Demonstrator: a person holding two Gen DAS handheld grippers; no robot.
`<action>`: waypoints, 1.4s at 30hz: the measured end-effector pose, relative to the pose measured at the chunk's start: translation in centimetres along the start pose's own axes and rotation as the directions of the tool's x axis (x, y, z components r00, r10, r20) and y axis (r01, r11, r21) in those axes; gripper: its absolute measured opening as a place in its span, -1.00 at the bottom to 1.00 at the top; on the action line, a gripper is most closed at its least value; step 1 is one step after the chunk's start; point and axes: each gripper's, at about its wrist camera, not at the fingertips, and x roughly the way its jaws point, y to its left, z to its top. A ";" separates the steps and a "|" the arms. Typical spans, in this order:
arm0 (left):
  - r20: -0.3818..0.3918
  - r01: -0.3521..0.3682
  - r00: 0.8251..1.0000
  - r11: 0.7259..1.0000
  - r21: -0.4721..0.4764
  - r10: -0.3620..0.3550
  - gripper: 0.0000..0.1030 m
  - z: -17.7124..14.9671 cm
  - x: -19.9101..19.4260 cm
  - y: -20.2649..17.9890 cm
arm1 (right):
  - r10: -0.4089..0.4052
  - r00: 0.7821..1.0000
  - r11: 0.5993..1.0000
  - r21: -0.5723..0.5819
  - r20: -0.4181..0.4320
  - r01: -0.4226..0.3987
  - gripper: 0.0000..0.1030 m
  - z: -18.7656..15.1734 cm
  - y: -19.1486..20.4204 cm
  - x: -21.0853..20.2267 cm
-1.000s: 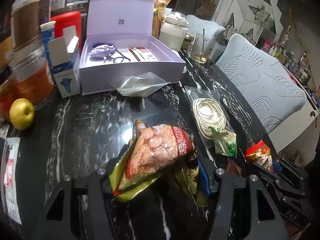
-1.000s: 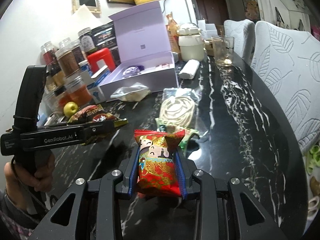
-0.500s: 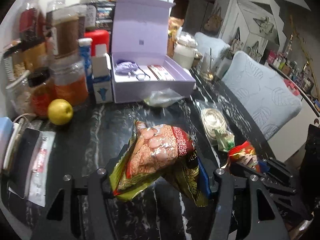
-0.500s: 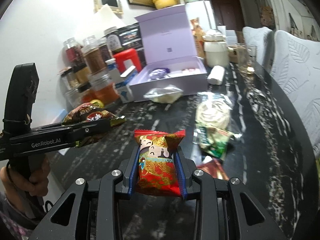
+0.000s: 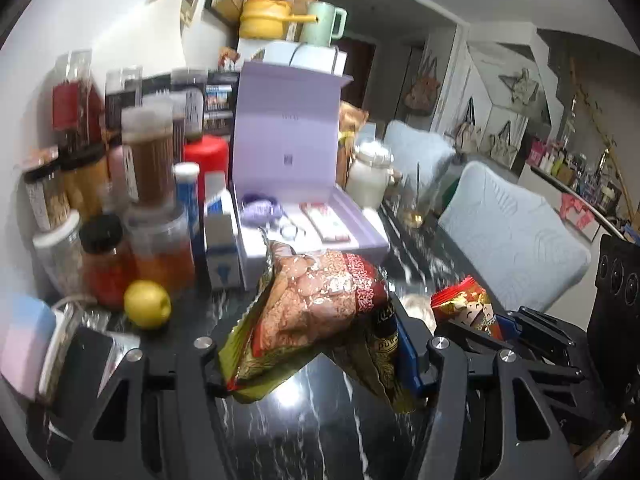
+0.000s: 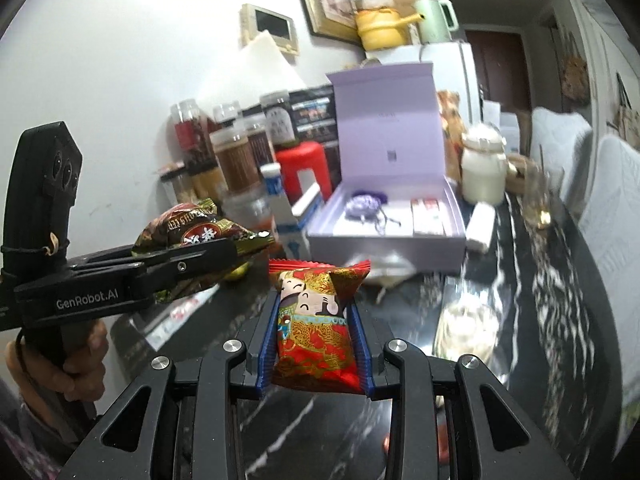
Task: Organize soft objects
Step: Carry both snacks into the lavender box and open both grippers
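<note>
Claws (image 5: 308, 356) (image 6: 316, 344) grip snack bag (image 5: 320, 304) and red packet (image 6: 316, 328).

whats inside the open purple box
In the purple box lie a lilac knitted pouch with a dark cord and a flat red-and-white packet. Its near wall hides the front strip of the floor.

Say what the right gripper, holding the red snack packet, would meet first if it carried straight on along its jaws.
Probably the clear plastic bag lying before the open lilac box, then the box's front wall; depth is uncertain.
</note>
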 end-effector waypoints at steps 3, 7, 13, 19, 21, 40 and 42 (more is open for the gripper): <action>0.033 0.005 0.999 1.000 0.000 -0.005 0.15 1.5 0.1 0.0 | -0.007 1.000 0.999 -0.034 0.023 0.008 -0.37 1.9 -0.1 0.0; 0.068 0.018 0.997 1.000 0.012 -0.019 0.15 3.5 0.6 -0.4 | -0.027 0.999 0.998 -0.050 0.044 0.029 -0.37 4.6 -1.0 0.2; 0.112 0.052 0.992 0.998 0.020 -0.053 0.15 6.4 2.6 -0.6 | -0.037 0.996 0.998 -0.053 0.075 0.041 -0.37 7.9 -2.6 0.8; 0.151 0.050 0.987 0.998 0.038 -0.055 0.15 9.5 5.3 -0.8 | -0.067 0.994 0.996 -0.049 0.091 0.071 -0.37 10.6 -4.6 2.5; 0.160 0.051 0.985 0.998 0.042 -0.057 0.15 10.4 6.2 -0.7 | -0.076 0.993 0.996 -0.046 0.093 0.080 -0.36 11.4 -5.4 3.1; 0.157 -0.037 0.987 0.997 0.065 0.026 0.15 16.6 15.3 0.3 | -0.088 0.991 0.995 -0.044 0.098 0.093 -0.37 18.1 -11.5 11.6; 0.159 -0.050 0.987 0.996 0.072 0.038 0.15 17.2 16.3 0.4 | -0.091 0.991 0.994 -0.043 0.096 0.096 -0.36 18.5 -11.9 12.4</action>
